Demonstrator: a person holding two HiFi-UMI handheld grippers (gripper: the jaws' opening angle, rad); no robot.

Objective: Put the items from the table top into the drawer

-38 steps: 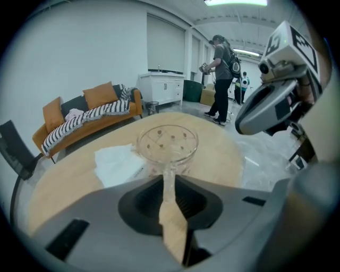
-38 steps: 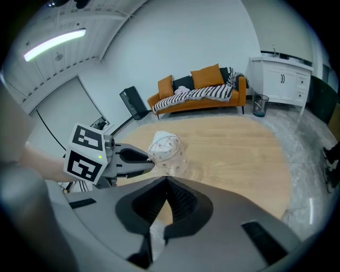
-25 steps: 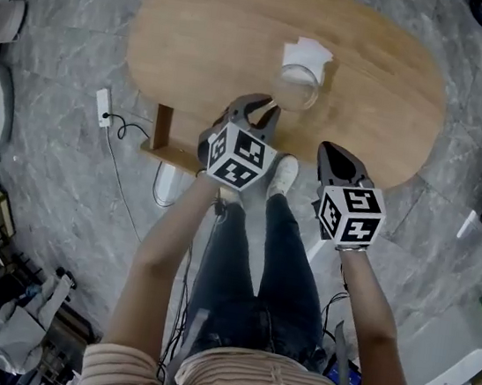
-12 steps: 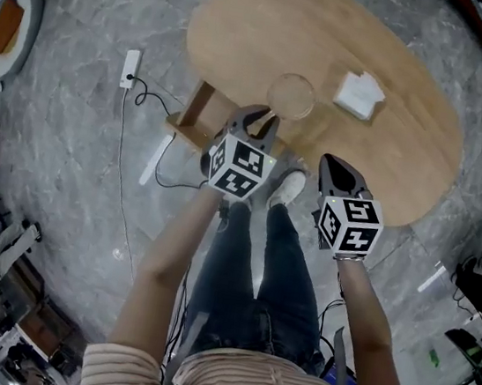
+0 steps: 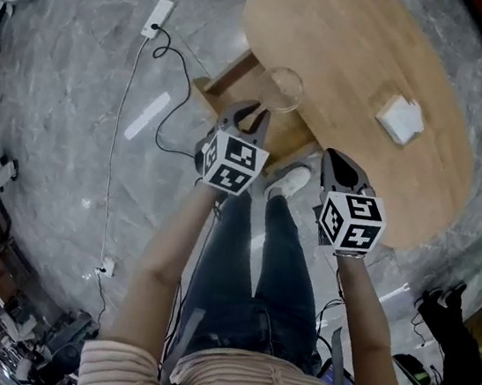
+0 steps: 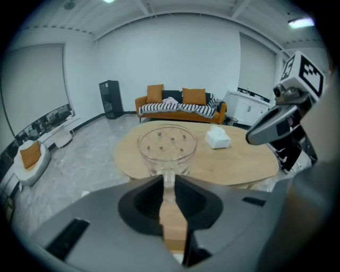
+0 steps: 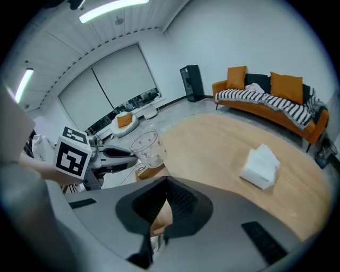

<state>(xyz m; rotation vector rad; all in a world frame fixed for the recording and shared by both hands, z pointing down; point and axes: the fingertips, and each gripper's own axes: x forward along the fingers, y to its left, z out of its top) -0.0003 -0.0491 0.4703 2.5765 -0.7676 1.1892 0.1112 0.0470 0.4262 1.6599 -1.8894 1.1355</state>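
Far left first: clamped on the rim of the glass bowl (image 5: 282,89) with the left hand-held gripper (image 5: 252,116), jaws only narrowly apart, the clear wall pinched between the pads. Holding the bowl just ahead of the tips, at the left edge of the tabletop (image 5: 352,34), above a wooden frame (image 5: 225,87) beneath it. Forearm (image 5: 166,248) stretched forward, pointing steeply down. Over to the right hand-held gripper (image 5: 338,163): clenched tight, nothing between the jaws, angled down at the tabletop's near edge, apart from the bowl. Further right, white tissue pack (image 5: 400,118) lying flat on the tabletop, clear of both
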